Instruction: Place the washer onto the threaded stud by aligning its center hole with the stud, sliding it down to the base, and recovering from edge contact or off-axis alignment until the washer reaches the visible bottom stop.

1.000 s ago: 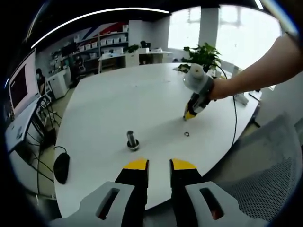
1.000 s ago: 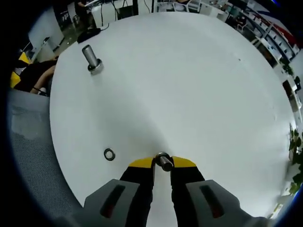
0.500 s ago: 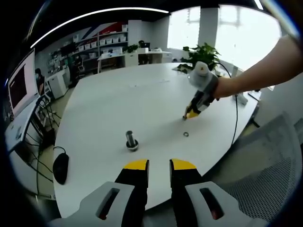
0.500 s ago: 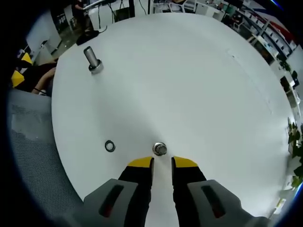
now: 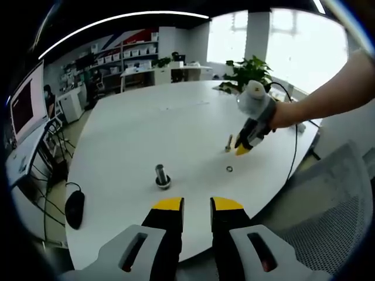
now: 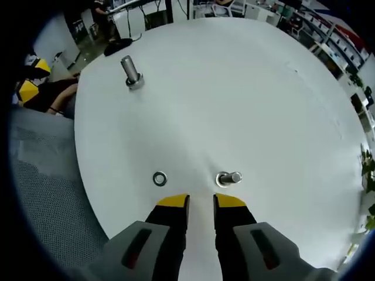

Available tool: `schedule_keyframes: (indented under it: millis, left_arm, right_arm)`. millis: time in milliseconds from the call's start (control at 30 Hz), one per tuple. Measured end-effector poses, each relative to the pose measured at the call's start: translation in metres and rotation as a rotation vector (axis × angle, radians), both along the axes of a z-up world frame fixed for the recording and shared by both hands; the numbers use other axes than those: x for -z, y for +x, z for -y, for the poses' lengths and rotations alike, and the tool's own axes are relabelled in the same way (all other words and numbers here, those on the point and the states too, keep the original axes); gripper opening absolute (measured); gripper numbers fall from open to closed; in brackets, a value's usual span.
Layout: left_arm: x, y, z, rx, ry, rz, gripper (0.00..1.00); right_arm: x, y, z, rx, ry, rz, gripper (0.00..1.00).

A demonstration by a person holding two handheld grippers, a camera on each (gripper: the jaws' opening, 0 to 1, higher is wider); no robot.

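Observation:
Two threaded studs stand on the round white table (image 5: 146,129). One stud (image 5: 162,176) (image 6: 133,72) is just beyond my left gripper (image 5: 197,204), which is open and holds nothing. The second stud (image 5: 229,142) (image 6: 228,178) is just ahead of the right fingertip of my right gripper (image 6: 201,202) (image 5: 245,147), which is open, empty and clear of it. In the left gripper view this stud looks upright. The small metal washer (image 6: 159,178) (image 5: 229,170) lies flat on the table ahead-left of the right gripper's jaws. The left gripper's yellow tips (image 6: 28,89) show at the left edge.
A black mouse (image 5: 76,208) (image 6: 120,44) sits near the table's edge. A grey mesh chair (image 5: 328,228) (image 6: 47,193) stands by the table's near rim. A cable (image 5: 291,146) runs across the table behind the right gripper. A plant (image 5: 249,69) and shelves are at the back.
The right gripper let go of the second stud it was shut on and drew back; that stud now rests free on the table. The left gripper has stayed put.

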State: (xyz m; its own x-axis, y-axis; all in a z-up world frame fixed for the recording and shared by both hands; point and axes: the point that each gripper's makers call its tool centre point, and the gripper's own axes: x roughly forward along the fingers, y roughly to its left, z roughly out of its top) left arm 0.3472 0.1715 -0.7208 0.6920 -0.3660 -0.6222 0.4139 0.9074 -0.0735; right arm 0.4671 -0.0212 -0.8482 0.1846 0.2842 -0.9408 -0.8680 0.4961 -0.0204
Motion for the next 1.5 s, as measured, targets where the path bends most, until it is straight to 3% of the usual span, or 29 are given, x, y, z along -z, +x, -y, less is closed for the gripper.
schedule_keyframes:
  millis: [433, 767, 933, 1100, 1400, 1500]
  left_arm:
    - [-0.002, 0.001, 0.001, 0.002, -0.010, 0.008, 0.15]
    - [-0.002, 0.001, 0.001, 0.002, -0.017, 0.010, 0.15]
    - [-0.003, 0.001, 0.001, 0.005, -0.017, 0.012, 0.15]
    - [-0.003, 0.001, 0.003, 0.009, -0.018, 0.014, 0.15]
    - [-0.004, 0.001, 0.003, 0.010, -0.018, 0.015, 0.15]
    - [-0.003, 0.000, 0.003, 0.013, -0.013, 0.014, 0.15]
  right_arm:
    - [0.013, -0.024, -0.030, -0.044, 0.013, -0.056, 0.23]
    - [0.020, -0.025, -0.034, -0.068, -0.017, -0.055, 0.22]
    - [0.020, -0.032, -0.037, -0.212, -0.064, -0.021, 0.16]
    - [0.020, -0.029, -0.037, -0.183, -0.079, -0.044, 0.16]
    - [0.021, -0.029, -0.039, -0.223, -0.203, -0.093, 0.15]
    - [0.021, -0.030, -0.038, -0.210, -0.298, -0.111, 0.15]
